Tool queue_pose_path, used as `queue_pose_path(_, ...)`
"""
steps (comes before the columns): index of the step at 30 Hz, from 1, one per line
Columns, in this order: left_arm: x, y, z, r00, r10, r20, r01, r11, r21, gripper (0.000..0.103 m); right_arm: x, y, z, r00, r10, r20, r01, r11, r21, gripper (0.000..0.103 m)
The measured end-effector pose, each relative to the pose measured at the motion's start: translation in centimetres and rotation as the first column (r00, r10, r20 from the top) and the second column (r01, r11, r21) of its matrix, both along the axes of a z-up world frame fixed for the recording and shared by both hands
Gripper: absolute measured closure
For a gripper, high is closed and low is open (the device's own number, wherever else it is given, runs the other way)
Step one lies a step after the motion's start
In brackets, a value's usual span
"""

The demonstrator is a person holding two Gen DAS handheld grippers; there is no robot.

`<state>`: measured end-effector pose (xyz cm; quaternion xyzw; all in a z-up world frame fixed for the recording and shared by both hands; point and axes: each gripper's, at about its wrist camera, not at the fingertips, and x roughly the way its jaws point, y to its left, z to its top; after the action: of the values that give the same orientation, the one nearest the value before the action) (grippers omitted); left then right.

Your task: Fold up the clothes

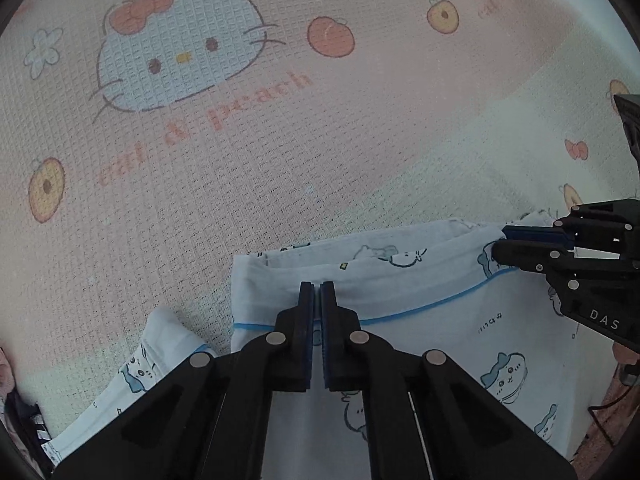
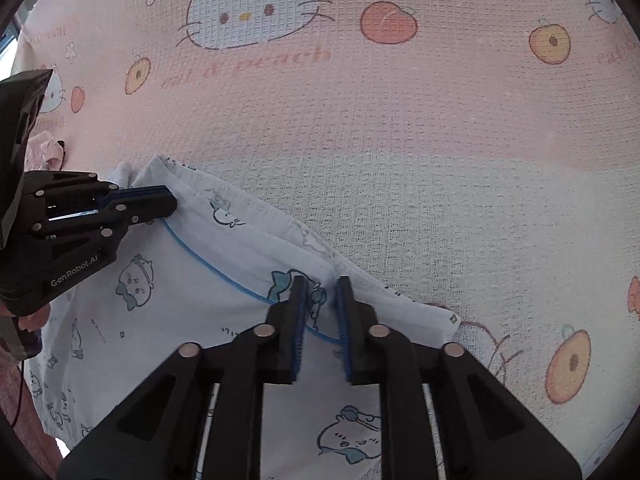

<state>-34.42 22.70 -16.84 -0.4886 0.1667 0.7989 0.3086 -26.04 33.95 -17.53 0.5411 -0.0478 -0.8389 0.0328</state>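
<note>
The left gripper (image 1: 318,286) has its jaws pressed nearly together on the folded top edge of the pale blue garment (image 1: 420,320), with only a thin layer of cloth between the pads. The right gripper (image 2: 322,284) shows a small gap between its fingers in its own view, and a bunch of the same edge sits inside this gap; seen from the left wrist view, its fingertips (image 1: 516,240) look closed on the far corner of the edge. So I judge that both grippers pinch the cloth.

The garment lies flat on the pink bedsheet (image 1: 360,140), which has cat and peach prints. A thin blue piping line (image 1: 440,302) runs just below the pinched edge. A loose part, perhaps a sleeve (image 1: 160,352), lies to the left, apart from the main body.

To do this step well, I think both hands should lift together and keep the edge stretched between them, so the cloth does not sag in the middle. The edge should then come down parallel to the opposite hem. The right grip looks less tight, so it may slip if it is pulled fast.

There is no container in view; nothing is stored in anything here.
</note>
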Motion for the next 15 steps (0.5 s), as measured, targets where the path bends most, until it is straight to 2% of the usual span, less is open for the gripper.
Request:
queue_pose_path(7, -1.1, 0.0, 0.7, 0.998, 0.056, -0.004, -0.056, 0.996, 0.064, 0.1, 0.1, 1.4, 1.0, 0.998, -0.046, -0.043, 0.044, 0.998, -0.045, 0.096)
queue_pose_path(11, -2.0, 0.2, 0.4, 0.997, 0.078, -0.01, -0.077, 0.993, 0.084, 0.103, 0.1, 3.0, 1.6, 0.991, -0.115, -0.068, 0.112, 0.993, -0.038, 0.096)
queue_pose_path(13, -2.7, 1.0, -1.0, 0.996, 0.071, 0.045, -0.073, 0.995, 0.061, 0.102, 0.0, 3.9, 1.5, 0.987, -0.145, -0.064, 0.141, 0.988, -0.066, 0.096)
queue_pose_path(15, -2.9, 0.9, -1.0, 0.995, 0.059, 0.085, -0.066, 0.994, 0.083, 0.102, -0.2, 4.4, 1.1, 0.988, -0.147, -0.041, 0.143, 0.986, -0.081, 0.096)
